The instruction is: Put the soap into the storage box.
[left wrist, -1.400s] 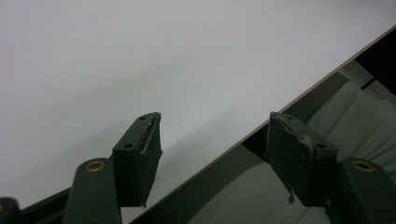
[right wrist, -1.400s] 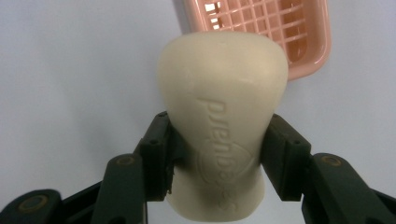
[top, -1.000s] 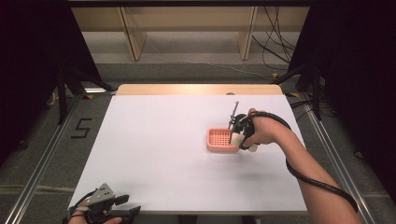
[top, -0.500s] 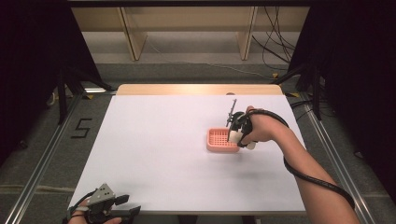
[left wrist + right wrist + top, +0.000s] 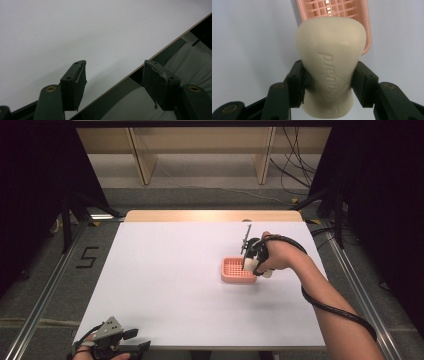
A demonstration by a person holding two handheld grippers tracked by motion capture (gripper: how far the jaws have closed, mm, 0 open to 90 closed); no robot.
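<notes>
Soap bar (image 5: 331, 72), cream-coloured with embossed lettering, clamped between the two black jaws of the right hand-held gripper (image 5: 329, 85); compared with the frame a second earlier, this hand-held gripper (image 5: 254, 262) sits in almost the same spot at the right edge of the pink slatted tray (image 5: 238, 271), with only a slight shift, and its grip on the bar is unchanged; tray and left hand-held gripper lie as before. In the right gripper view the bar stands lengthwise between the pads, its far end overlapping the near rim of the tray (image 5: 364, 27) on the white worktop (image 5: 170, 280); whether bar and tray touch cannot be told. Left hand-held gripper (image 5: 115, 82) at the near left corner of the worktop (image 5: 75, 32); jaws spread wide and empty, one over the surface, the other past the edge; seen from above at the bottom of the high view (image 5: 111, 342).
</notes>
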